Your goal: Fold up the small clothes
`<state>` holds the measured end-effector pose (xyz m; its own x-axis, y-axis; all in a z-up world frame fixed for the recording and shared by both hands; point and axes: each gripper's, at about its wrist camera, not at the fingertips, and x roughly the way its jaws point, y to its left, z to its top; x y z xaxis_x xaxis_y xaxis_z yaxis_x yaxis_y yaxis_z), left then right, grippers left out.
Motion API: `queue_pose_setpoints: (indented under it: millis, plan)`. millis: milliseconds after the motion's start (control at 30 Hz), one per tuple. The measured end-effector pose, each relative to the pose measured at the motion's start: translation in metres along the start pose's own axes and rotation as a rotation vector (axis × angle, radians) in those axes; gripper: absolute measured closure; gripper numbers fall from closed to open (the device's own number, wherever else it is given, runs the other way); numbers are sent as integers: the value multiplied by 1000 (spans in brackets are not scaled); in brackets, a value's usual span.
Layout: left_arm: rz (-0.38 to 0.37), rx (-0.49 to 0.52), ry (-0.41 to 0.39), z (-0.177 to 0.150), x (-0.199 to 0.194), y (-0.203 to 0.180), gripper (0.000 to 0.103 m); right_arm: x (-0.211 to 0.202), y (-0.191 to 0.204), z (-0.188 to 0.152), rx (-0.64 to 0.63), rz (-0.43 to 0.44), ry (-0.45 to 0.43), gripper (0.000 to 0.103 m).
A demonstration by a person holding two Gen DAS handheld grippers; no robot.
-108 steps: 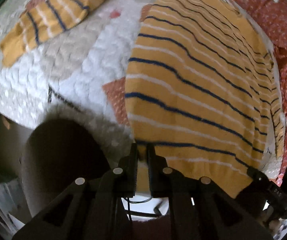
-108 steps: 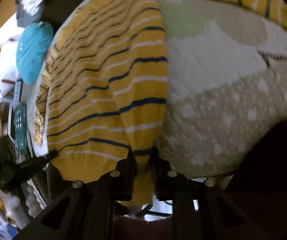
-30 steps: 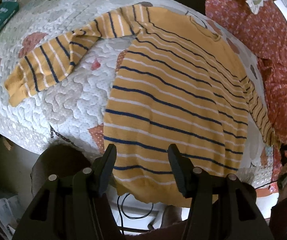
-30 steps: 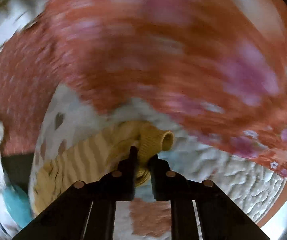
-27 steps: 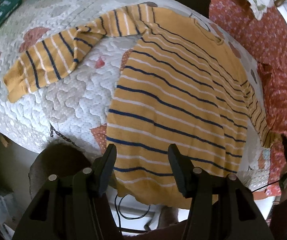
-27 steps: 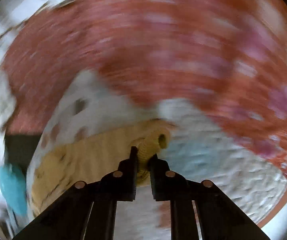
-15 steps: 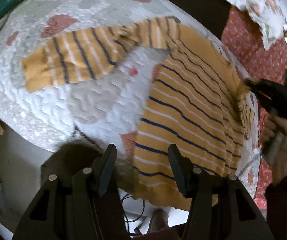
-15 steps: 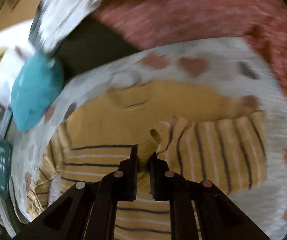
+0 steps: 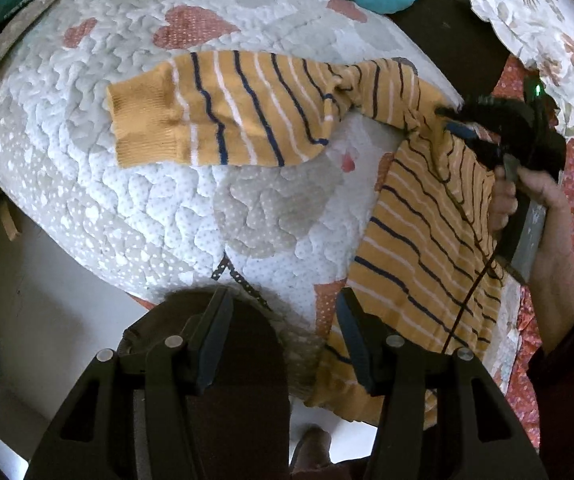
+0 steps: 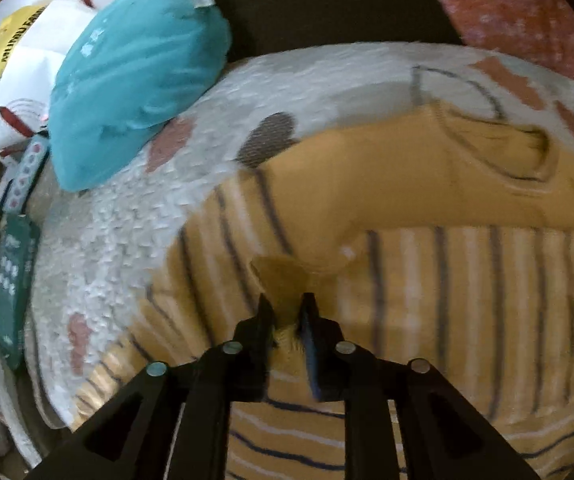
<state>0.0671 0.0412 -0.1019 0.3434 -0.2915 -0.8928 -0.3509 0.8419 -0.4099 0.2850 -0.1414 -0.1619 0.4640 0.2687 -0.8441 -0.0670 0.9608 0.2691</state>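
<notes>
1. We see a quilted bed cover (image 9: 135, 184) w/ heart patches filling most of the left-wrist view.
2. On it lies the yellow striped sweater (image 9: 427, 240), body at 3 o'clock, one sleeve (image 9: 223, 120) flat toward 10 o'clock.
3. A teal cushion (image 10: 127, 88) sits at the cover's edge, approx 10 o'clock in the right-wrist view.
4. Our left hand-held gripper (image 9: 283, 336) is spread wide, grasping nothing, at 6 o'clock.
5. Our right hand-held gripper (image 10: 287, 312) is clenched on the other sleeve's cuff (image 10: 281, 276), over the sweater body.

One striped sweater (image 9: 427, 216), one quilt (image 9: 127, 184), one teal cushion (image 10: 131, 80), two claws (image 9: 283, 340) (image 10: 287, 316)
</notes>
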Motion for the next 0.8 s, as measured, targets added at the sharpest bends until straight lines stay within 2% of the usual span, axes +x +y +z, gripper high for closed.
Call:
queue_pose_setpoints:
  millis: [33,67,100,133,200,267,300,333,367,500,633,700,800]
  plan:
    - [1,8,-2,0,1,-2,50,0,4,1,-13,20,0,67]
    - [3,21,-3,2,2,-6,50,-5,7,2,-30,46,-17,61]
    - [3,28,-2,3,3,-8,50,-14,7,3,-40,65,-40,49]
    - [3,33,-1,4,4,-10,50,-20,6,4,-46,72,-55,45]
    - [3,40,1,6,6,-14,50,-40,-7,5,-44,76,-95,45]
    - [1,51,7,7,11,-20,50,-56,-33,4,-17,27,-110,45]
    - [-3,59,9,9,13,-26,50,-62,-47,3,-3,-6,-115,50]
    - [-3,64,8,9,13,-29,50,-67,-62,1,12,-41,-123,61]
    - [-2,75,6,9,14,-35,50,-72,-80,-3,29,-72,-122,64]
    - [11,121,2,8,17,-55,50,-76,-167,-25,148,-162,-60,65]
    - [26,96,-9,9,15,-51,50,-85,-248,-56,287,-325,-54,66]
    - [34,59,-25,12,11,-42,50,-99,-273,-64,378,-304,-85,66]
    - [68,-23,-69,20,-2,-14,50,-117,-261,-62,377,-285,-119,65]
